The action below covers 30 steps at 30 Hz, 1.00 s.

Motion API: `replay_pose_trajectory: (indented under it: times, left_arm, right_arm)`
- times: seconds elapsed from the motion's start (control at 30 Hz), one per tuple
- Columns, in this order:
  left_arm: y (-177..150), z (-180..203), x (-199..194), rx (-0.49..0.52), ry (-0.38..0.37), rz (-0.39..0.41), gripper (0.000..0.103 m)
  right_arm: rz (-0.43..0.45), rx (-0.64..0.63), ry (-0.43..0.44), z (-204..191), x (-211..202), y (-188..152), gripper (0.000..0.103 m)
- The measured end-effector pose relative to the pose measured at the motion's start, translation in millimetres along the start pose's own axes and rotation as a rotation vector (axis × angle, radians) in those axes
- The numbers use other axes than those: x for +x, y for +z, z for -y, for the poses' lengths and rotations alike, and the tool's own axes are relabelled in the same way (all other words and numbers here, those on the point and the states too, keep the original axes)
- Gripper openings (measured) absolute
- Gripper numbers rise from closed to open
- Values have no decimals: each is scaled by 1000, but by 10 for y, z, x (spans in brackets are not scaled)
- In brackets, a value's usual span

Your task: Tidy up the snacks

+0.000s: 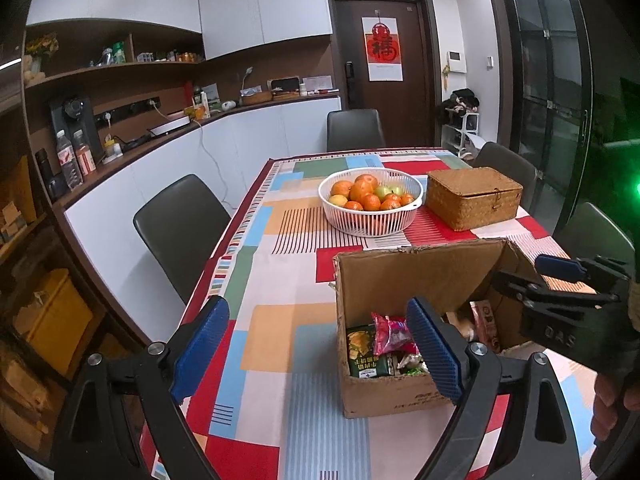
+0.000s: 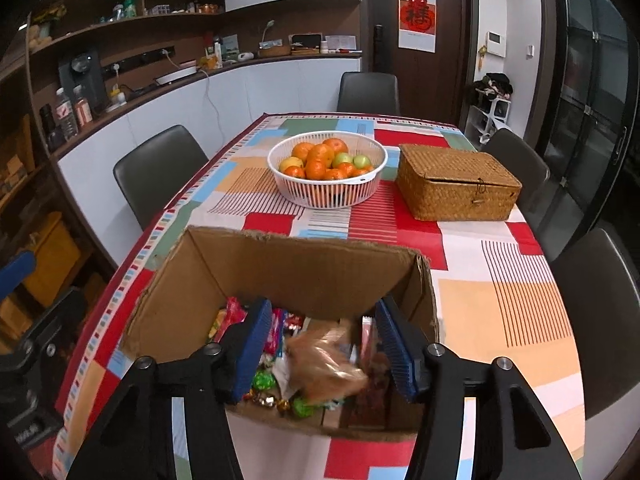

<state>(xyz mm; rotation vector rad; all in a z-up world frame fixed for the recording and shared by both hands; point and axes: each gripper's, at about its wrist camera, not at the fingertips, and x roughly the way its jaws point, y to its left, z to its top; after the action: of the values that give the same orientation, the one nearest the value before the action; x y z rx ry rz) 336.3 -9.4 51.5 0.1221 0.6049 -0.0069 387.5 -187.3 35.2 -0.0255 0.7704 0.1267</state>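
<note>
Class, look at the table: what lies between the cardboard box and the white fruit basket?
Nothing: only bare patterned tablecloth separates the cardboard box from the fruit basket. The right wrist view shows it best.

Home dining rm: table (image 1: 304, 304), chairs (image 1: 180, 224).

A dining room with white upper cabinets (image 1: 260, 4) and brown open shelves (image 1: 112, 66) over a white counter (image 1: 168, 156). Dark chairs (image 1: 180, 224) ring the surface, spread with a colourful patchwork cloth (image 1: 280, 320). A dark door (image 1: 384, 64) bearing a red hanging (image 1: 383, 48) closes the far wall beside black-framed glass doors (image 1: 548, 92).
</note>
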Motion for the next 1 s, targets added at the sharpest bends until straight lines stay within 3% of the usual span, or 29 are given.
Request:
replay_pose_trajectory:
  times: [0.17, 0.7, 1.0]
  left_arm:
    - [-95, 1, -178, -4, -16, 20, 93]
    - [-524, 89, -1057, 27, -39, 129, 103]
    - [-769, 72, -1409, 5, -67, 129, 103]
  right_arm:
    - [31, -8, 3, -42, -263, -140, 58]
    - [186, -32, -44, -104, -1254, -798, 88]
    - [211, 2, -50, -84, -1561, -1147, 92]
